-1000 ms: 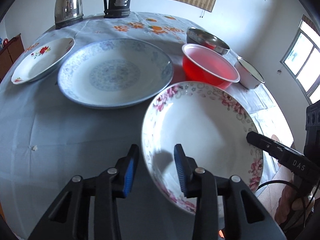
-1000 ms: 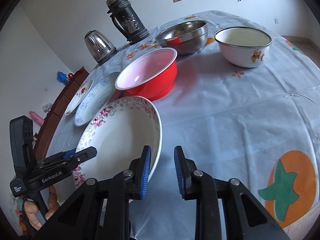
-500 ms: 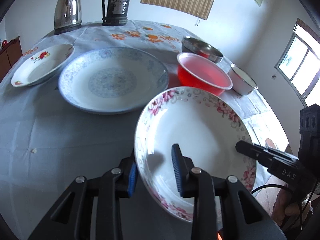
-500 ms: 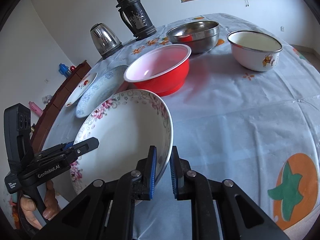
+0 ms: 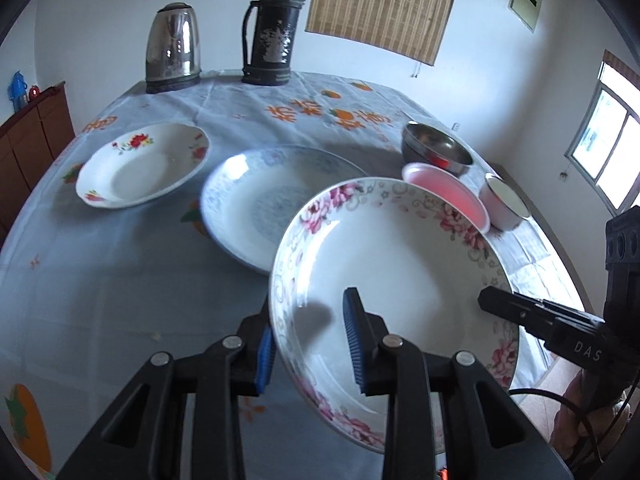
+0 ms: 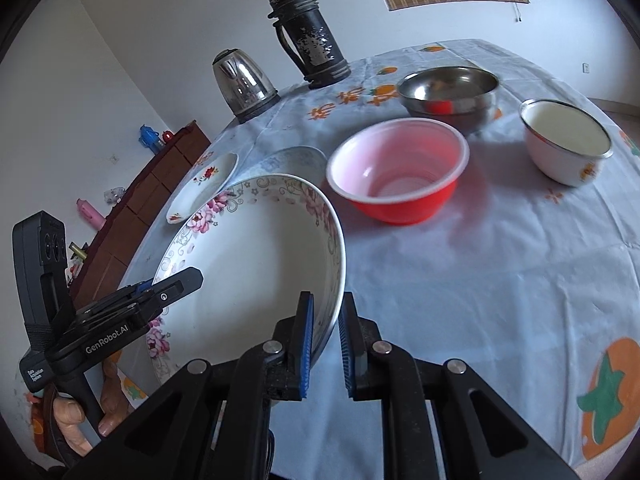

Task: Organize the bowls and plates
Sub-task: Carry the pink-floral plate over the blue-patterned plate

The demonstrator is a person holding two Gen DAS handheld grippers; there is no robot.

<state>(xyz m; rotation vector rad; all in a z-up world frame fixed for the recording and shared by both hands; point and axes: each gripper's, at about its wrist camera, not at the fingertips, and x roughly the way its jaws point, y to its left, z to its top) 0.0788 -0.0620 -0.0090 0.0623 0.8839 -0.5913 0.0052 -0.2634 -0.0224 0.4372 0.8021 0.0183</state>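
Both grippers hold a pink-flowered deep plate (image 5: 400,264) by opposite rims, lifted above the table; it also shows in the right wrist view (image 6: 256,256). My left gripper (image 5: 310,346) is shut on its near rim. My right gripper (image 6: 325,344) is shut on its other rim. Behind it lie a blue-patterned plate (image 5: 256,200) and a red-flowered plate (image 5: 140,164). A red bowl (image 6: 400,168), a steel bowl (image 6: 448,92) and a white enamel bowl (image 6: 566,140) stand on the right.
A steel kettle (image 5: 173,52) and a dark thermos (image 5: 272,28) stand at the far edge of the table (image 5: 100,280), which has a pale fruit-print cloth. A brown cabinet (image 6: 132,216) stands left of the table.
Both grippers closed on the flowered plate's rims and lifted it off the table. It has moved up and towards the blue-patterned plate.
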